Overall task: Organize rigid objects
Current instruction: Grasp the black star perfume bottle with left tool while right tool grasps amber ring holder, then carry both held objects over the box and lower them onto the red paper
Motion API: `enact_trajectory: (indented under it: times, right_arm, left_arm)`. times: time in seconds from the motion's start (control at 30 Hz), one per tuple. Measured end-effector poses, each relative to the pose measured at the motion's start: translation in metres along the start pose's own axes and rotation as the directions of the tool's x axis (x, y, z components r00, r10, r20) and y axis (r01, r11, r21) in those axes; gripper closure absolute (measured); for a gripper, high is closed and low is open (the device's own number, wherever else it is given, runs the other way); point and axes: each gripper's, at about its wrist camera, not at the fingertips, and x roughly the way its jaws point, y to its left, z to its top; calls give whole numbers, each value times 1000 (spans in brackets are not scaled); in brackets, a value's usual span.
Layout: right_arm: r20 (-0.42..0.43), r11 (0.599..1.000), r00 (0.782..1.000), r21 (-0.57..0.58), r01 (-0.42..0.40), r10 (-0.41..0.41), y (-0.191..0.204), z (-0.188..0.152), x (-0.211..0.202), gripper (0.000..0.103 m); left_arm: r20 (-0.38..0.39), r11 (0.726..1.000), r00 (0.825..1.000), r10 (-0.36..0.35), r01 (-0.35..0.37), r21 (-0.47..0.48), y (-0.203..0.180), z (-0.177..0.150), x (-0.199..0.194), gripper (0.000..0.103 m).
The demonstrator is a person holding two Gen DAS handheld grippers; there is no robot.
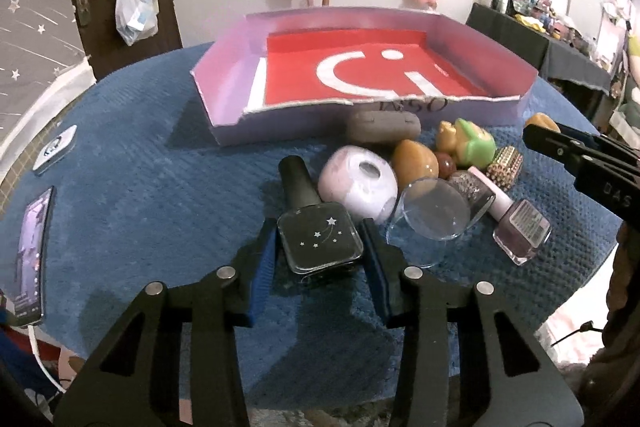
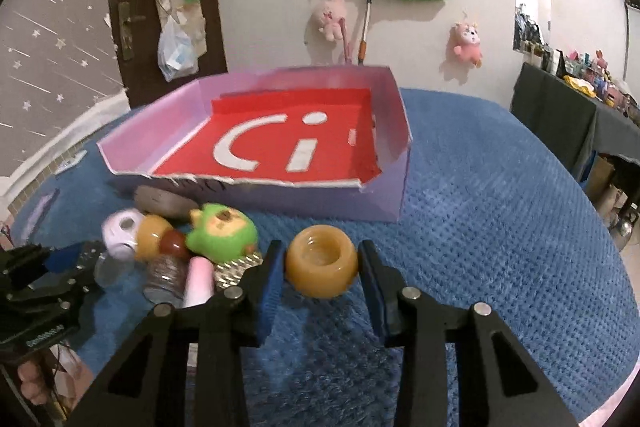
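Note:
My left gripper is shut on a black square nail polish bottle with star marks, just in front of a pile of small objects. The pile holds a white round item, an amber stone, a green toy, a clear lid, a pink-capped polish bottle and a grey stone. My right gripper is shut on an amber ring-shaped piece, held above the blue cloth. The lilac tray with a red floor stands empty behind; it also shows in the left wrist view.
A round table under a blue textured cloth carries everything. A phone lies at the table's left edge, a small flat white item beyond it. A studded gold piece sits at the pile's right. A wall with hung toys stands behind.

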Motion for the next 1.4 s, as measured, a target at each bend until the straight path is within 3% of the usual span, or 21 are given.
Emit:
enact_trajectory:
  times: [0.4,0.9,1.4]
  right_arm:
    - [27,994,994,-14,-110,110,20,14,-16,63]
    - [25,990,990,-21,-141,141,21,27,-12,63]
    - [27,987,987,-42,-155,156,21,53,-3,63]
  left_arm:
    - [73,1000,997,0,1,-10,8,12,-15,65]
    - [149,1000,988,-30,29,13,9,44,-19,65]
    - [176,996,981,-75,65,60,0,83,-9,65]
